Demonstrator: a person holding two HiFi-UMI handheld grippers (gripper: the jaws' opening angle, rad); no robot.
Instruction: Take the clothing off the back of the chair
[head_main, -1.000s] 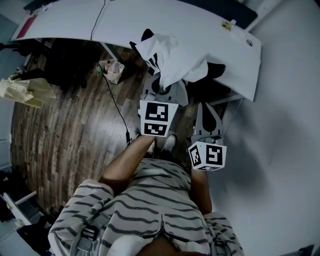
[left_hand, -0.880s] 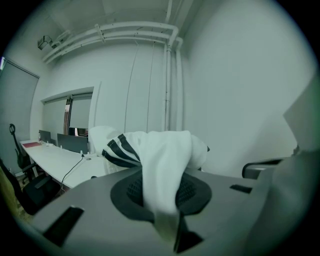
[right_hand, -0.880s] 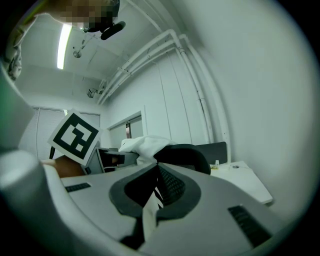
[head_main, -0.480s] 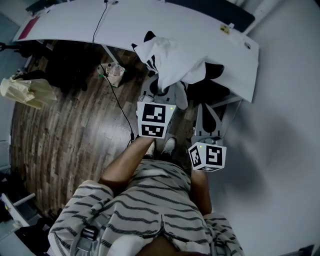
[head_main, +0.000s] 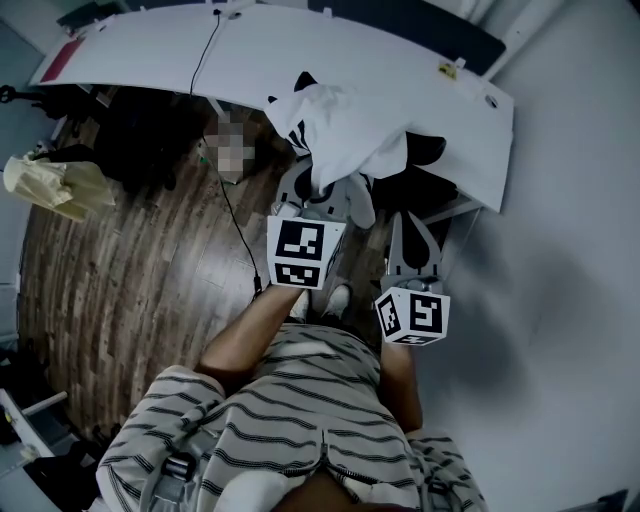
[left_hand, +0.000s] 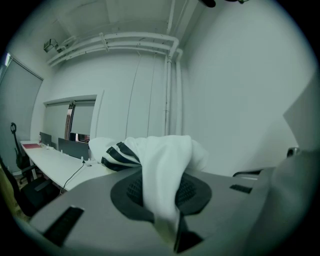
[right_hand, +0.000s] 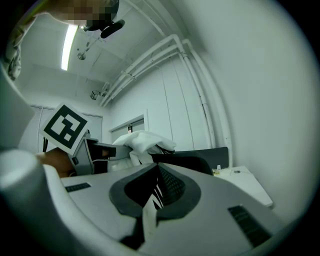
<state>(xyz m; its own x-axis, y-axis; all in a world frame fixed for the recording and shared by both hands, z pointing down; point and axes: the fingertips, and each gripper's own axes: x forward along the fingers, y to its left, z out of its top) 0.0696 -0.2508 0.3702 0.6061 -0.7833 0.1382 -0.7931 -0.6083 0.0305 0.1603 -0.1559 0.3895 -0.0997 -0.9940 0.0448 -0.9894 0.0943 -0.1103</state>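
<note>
Here, in the head view, we see the clothing (head_main: 345, 125), a white garment with black stripes. It is heaped over the back of the black chair (head_main: 425, 150) at the right end of the white table (head_main: 150, 45), and the cloth overlaps the table's near edge. The left tool (head_main: 327, 192) reaches up to the lower edge of that heap, with its marker cube (head_main: 300, 252) just below. The right tool (head_main: 413, 228) sits beside it to the right, near the chair and apart from the main heap. A black cable (head_main: 235, 222) runs from the table down across the wooden floor (head_main: 120, 290), and the person's striped shirt (head_main: 300, 400) fills the bottom of the view. In the left gripper view, we find the jaws together on a fold of the white cloth. The cloth rises out of the pinch and bulges over the jaws, with black stripes showing on its left side, and the table stretches off to the left behind it. In the right gripper view, the right tool's jaws are likewise closed on a narrow strip of the striped cloth. That strip leads from the pinch toward the bundle over the chair's dark back, and the left tool's marker cube shows at the left, beside that bundle.
</note>
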